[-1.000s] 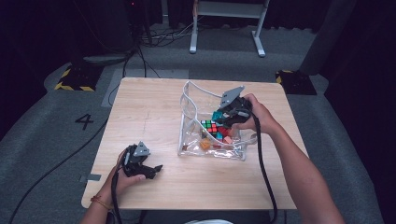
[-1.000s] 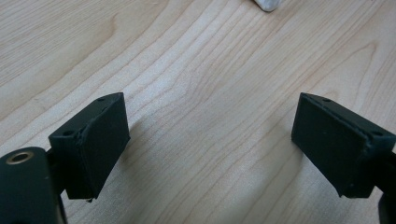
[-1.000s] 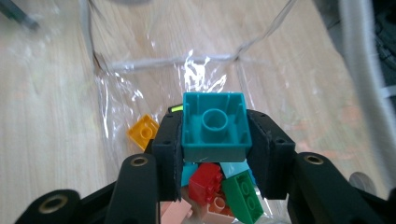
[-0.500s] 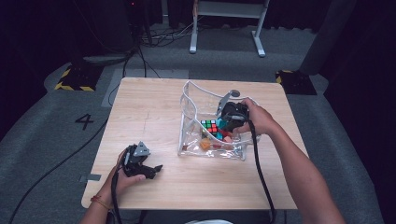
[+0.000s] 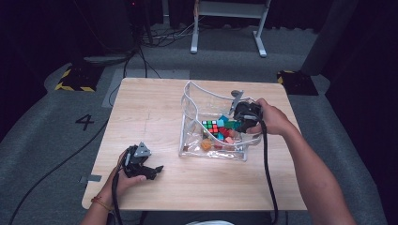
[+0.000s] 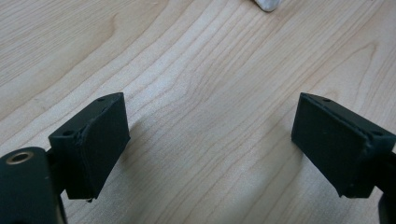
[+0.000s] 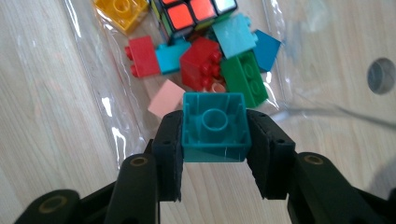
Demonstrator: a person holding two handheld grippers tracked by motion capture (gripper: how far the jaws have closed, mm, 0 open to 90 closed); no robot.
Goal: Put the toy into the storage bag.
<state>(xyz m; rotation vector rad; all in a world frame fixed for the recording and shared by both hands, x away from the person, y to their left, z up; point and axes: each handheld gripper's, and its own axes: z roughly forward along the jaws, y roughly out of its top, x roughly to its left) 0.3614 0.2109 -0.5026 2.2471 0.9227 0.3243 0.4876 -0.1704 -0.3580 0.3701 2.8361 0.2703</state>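
Descent noted: right tool [image 7: 215,154], pinching a teal brick [image 7: 214,127], has sunk into the clear bag [image 5: 190,140] over the other blocks; release looks imminent. Left tool [image 6: 210,144] rests spread on the worktop [image 5: 150,108].

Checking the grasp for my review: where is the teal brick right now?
In the right gripper view the teal brick sits clamped in the right gripper, hollow side up, over the clear bag, just short of the pink brick and green brick.

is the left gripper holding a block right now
No, the left gripper has its jaws wide apart with only bare wooden table between them.
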